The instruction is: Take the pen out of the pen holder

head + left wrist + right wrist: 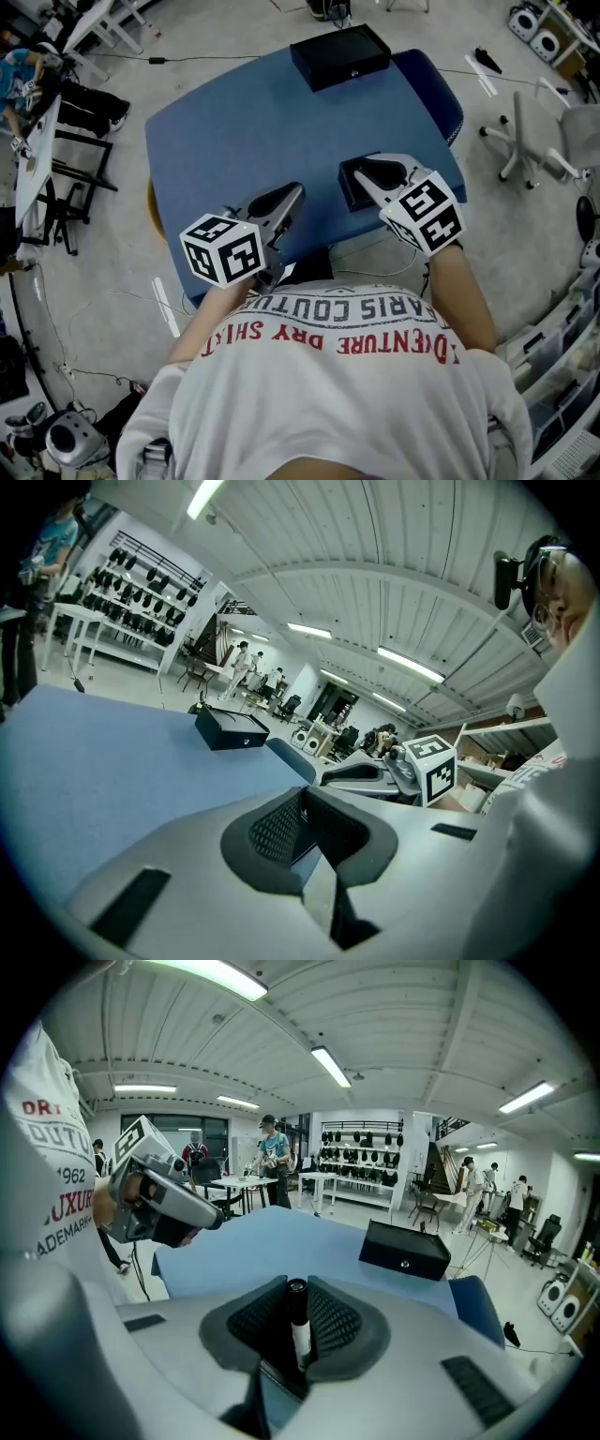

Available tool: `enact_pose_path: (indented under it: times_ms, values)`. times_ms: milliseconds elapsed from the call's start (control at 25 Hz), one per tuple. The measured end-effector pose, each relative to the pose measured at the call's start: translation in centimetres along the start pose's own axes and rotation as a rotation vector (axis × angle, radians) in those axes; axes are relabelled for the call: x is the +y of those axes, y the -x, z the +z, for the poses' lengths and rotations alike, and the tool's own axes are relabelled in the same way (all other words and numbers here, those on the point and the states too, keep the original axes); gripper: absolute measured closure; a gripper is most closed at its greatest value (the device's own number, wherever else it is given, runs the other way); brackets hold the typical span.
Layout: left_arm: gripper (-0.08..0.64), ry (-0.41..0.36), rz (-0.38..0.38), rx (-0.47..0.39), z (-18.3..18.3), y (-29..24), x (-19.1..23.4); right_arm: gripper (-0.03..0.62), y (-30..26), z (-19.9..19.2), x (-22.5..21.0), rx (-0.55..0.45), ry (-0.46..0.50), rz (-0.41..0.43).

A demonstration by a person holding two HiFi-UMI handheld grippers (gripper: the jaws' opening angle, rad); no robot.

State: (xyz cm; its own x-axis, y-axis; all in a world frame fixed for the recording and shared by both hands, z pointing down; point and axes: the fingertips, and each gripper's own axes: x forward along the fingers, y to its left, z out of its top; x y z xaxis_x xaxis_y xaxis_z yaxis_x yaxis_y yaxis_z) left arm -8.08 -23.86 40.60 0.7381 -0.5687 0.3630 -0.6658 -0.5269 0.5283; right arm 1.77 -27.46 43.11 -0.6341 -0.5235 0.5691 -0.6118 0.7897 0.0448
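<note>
Our right gripper is clamped on the pen, whose dark cap shows between the pads. It hangs over what seems to be the dark pen holder, near the front edge of the blue table. Our left gripper hangs beside it, jaws together and empty, and a black box sits at the table's far edge.

Head view steeply down over blue table, gripper views low across it, sharing black box
</note>
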Motion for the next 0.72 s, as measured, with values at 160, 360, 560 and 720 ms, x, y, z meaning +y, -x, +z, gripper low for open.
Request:
enact_pose_path:
  times_ms: [160, 360, 560, 720]
  values:
    - [0.52, -0.017, 0.002, -0.024, 0.2, 0.4, -1.2, 0.517, 1.6, 0.5, -0.3, -0.039, -0.005, -0.026]
    - [0.52, -0.036, 0.003, -0.047, 0.1, 1.4, -2.4, 0.517, 3.8, 2.0, -0.6, -0.123, -0.02, -0.061]
    - [0.52, -0.052, 0.002, -0.072, 0.2, 2.5, -3.8, 0.517, 6.9, 3.8, -0.7, -0.204, -0.033, -0.103]
    - [0.52, -0.061, 0.0, -0.094, 0.1, 3.4, -5.0, 0.517, 9.4, 4.4, -0.5, -0.268, -0.064, -0.123]
